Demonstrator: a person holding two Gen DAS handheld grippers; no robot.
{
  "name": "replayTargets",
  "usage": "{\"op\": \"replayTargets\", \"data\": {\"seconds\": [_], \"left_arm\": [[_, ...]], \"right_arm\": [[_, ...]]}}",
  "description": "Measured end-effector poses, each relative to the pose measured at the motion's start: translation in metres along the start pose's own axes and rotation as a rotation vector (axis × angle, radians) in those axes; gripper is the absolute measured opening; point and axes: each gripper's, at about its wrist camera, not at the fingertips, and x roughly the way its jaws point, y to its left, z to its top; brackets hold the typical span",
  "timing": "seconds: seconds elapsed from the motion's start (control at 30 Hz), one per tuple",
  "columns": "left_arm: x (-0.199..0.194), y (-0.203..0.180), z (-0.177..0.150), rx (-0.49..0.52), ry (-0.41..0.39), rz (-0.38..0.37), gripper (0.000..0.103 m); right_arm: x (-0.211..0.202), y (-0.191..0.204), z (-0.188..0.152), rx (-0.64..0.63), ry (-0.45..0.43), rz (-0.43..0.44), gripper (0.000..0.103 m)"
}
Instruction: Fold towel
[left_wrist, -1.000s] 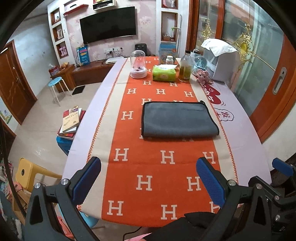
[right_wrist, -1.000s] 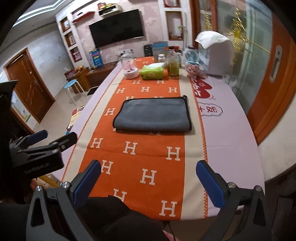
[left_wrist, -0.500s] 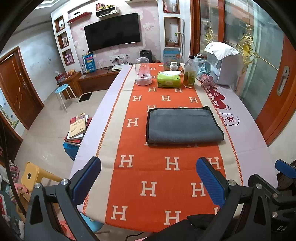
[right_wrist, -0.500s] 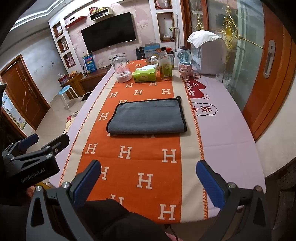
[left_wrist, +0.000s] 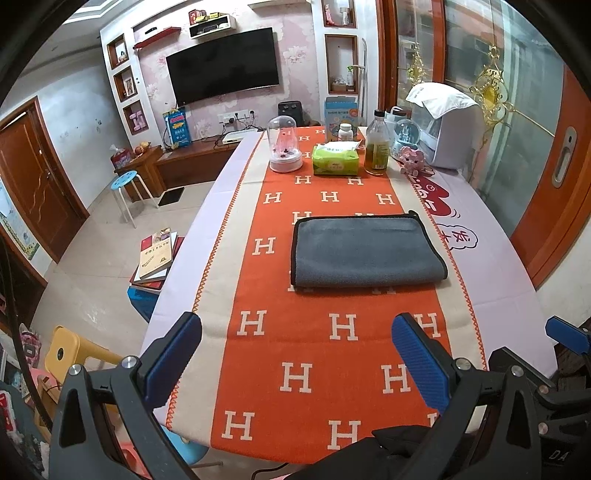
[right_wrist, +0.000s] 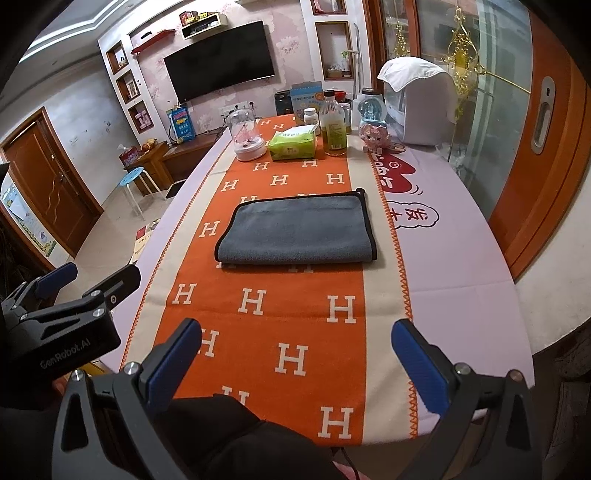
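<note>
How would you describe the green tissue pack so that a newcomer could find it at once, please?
Follow the orange H-patterned runner to the table's far end. The tissue pack lies between the glass dome and oil bottle; it alone is soft, low and green.

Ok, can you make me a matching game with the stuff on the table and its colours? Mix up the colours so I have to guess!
Things:
1. towel
2. tissue pack
3. plush toy
4. gripper pads

Colours:
A. pink
B. blue
C. grey with a black edge
D. green

Right pairs: 1-C, 2-D, 3-A, 4-B.

The towel lies folded flat on the orange runner. Both the left gripper and the right gripper are open and hold nothing.
</note>
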Motion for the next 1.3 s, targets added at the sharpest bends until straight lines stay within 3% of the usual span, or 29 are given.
{"op": "replayTargets", "data": {"seconds": [1.3], "left_arm": [[-0.0006, -0.0021, -0.0002, 0.009, -0.003, -0.003, 0.102]], "right_arm": [[0.0028, 0.0021, -0.0051, -0.003, 0.006, 0.001, 0.103]]}}
